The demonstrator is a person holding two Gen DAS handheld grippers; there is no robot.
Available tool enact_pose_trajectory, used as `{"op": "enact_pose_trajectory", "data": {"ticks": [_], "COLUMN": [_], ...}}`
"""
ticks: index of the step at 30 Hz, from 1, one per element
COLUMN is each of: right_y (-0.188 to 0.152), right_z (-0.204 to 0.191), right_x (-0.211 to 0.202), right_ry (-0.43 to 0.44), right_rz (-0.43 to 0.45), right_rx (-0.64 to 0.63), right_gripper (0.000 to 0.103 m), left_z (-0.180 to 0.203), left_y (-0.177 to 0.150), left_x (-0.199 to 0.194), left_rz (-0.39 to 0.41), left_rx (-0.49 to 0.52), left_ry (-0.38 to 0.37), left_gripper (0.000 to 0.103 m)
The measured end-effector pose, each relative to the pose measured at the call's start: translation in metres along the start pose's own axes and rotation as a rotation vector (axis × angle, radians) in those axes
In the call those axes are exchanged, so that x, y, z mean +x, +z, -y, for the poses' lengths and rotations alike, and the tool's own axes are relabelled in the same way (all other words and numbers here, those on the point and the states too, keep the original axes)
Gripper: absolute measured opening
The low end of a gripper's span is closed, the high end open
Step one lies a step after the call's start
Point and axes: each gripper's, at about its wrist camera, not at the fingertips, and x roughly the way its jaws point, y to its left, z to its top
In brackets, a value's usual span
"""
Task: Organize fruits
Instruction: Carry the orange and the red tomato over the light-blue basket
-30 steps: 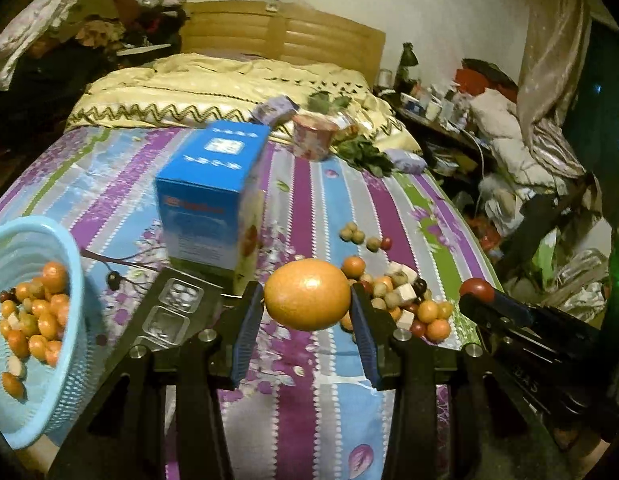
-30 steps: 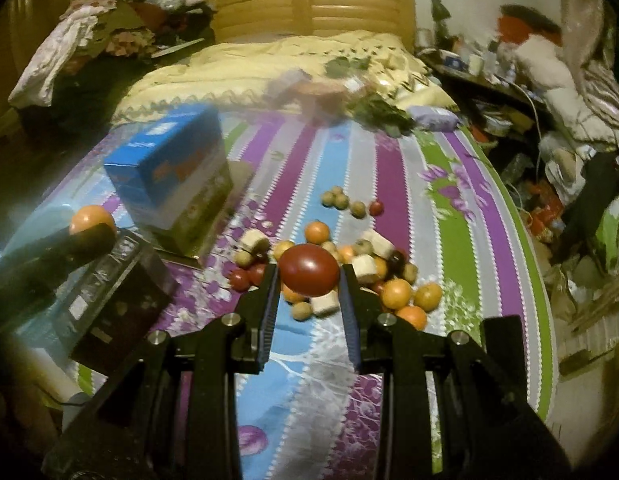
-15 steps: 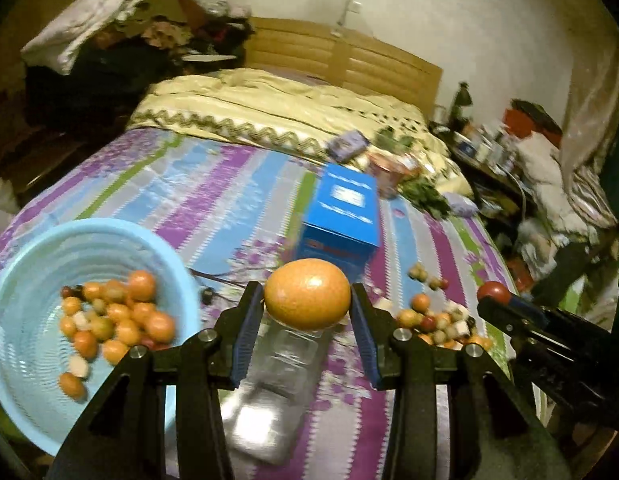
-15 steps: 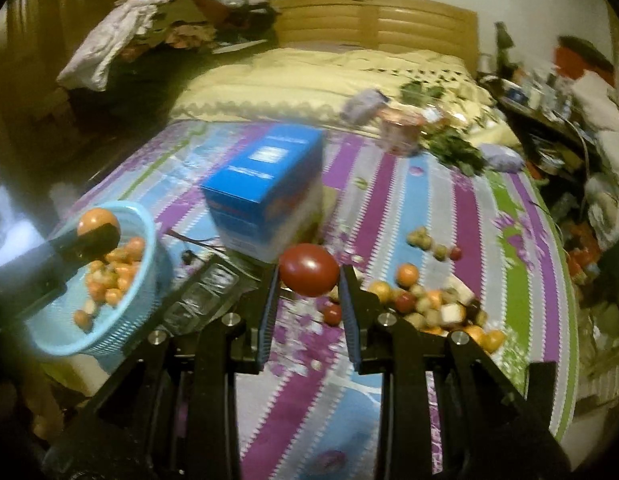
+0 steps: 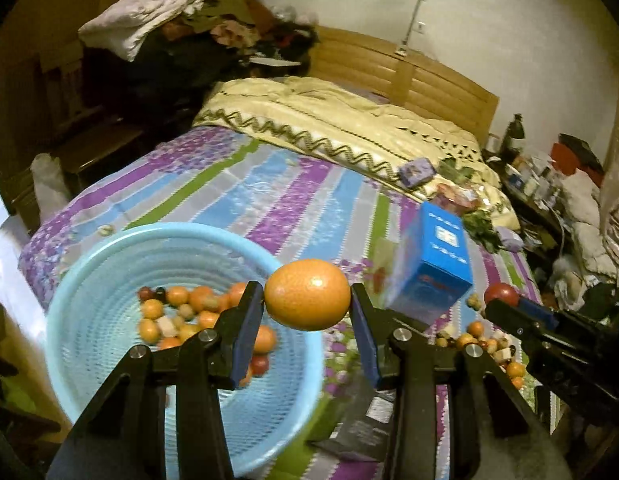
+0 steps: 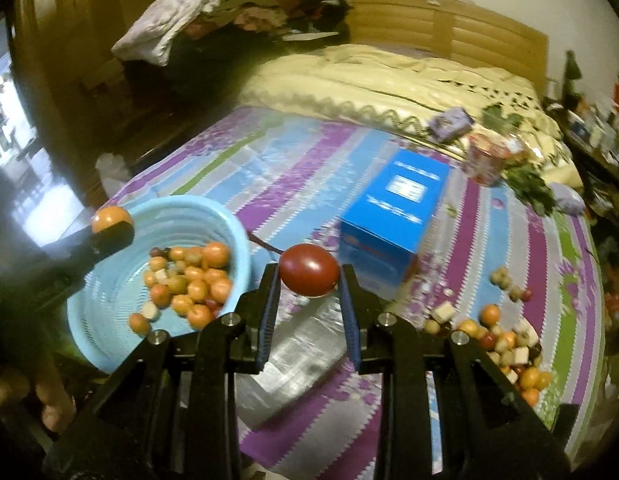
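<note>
Two hand-held grippers hang above a striped bedspread (image 6: 293, 176), each clamped on a single piece of fruit. The left gripper (image 5: 307, 306) pinches an orange (image 5: 307, 300) between its blue pads, poised over the near right rim of a light blue basket (image 5: 89, 280) that sits at the bed's near left corner. The right gripper (image 6: 309, 280) grips a dark red fruit (image 6: 309, 275) over the bedspread just right of the basket (image 6: 237, 240), above a clear plastic tray (image 6: 297, 352) lying near the bed's front edge. Inside the basket a heap of small orange, red and pale fruits (image 6: 189, 284) lies against its lower wall. A second pile of loose fruits (image 6: 505, 344) is scattered toward the bed's near right edge, well apart from the basket. A blue carton (image 6: 393, 220) stands near the middle of the bed, between basket and loose pile. A cream quilt (image 5: 329, 120) is bunched along the far end before the wooden headboard (image 6: 449, 28).
</note>
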Motion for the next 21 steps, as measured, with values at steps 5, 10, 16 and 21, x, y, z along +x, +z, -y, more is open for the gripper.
{"op": "enact_pose_trajectory", "data": {"ticks": [5, 10, 16, 21], "right_y": [0.017, 0.032, 0.047, 0.055], "right_z": [-0.035, -0.064, -0.090, -0.105], "right_x": [0.013, 0.025, 0.042, 0.060], "right_ry": [0.035, 0.075, 0.112, 0.138], "right_rz": [-0.018, -0.033, -0.073, -0.128], "right_rx": [-0.055, -0.095, -0.123, -0.131], "right_gripper": [0.030, 0.030, 0.030, 0.030], "left_z": [-0.039, -0.074, -0.108, -0.128], "left_y": [0.008, 0.015, 0.022, 0.025], "left_x": [-0.002, -0.007, -0.003, 0.003], "left_rz": [-0.013, -0.022, -0.076, -0.120], "left_rx": [-0.043, -0.076, -0.104, -0.120], "left_ry": [0.040, 0.082, 0.117, 0.134], "left_gripper": [0.045, 0.045, 0.045, 0.045]}}
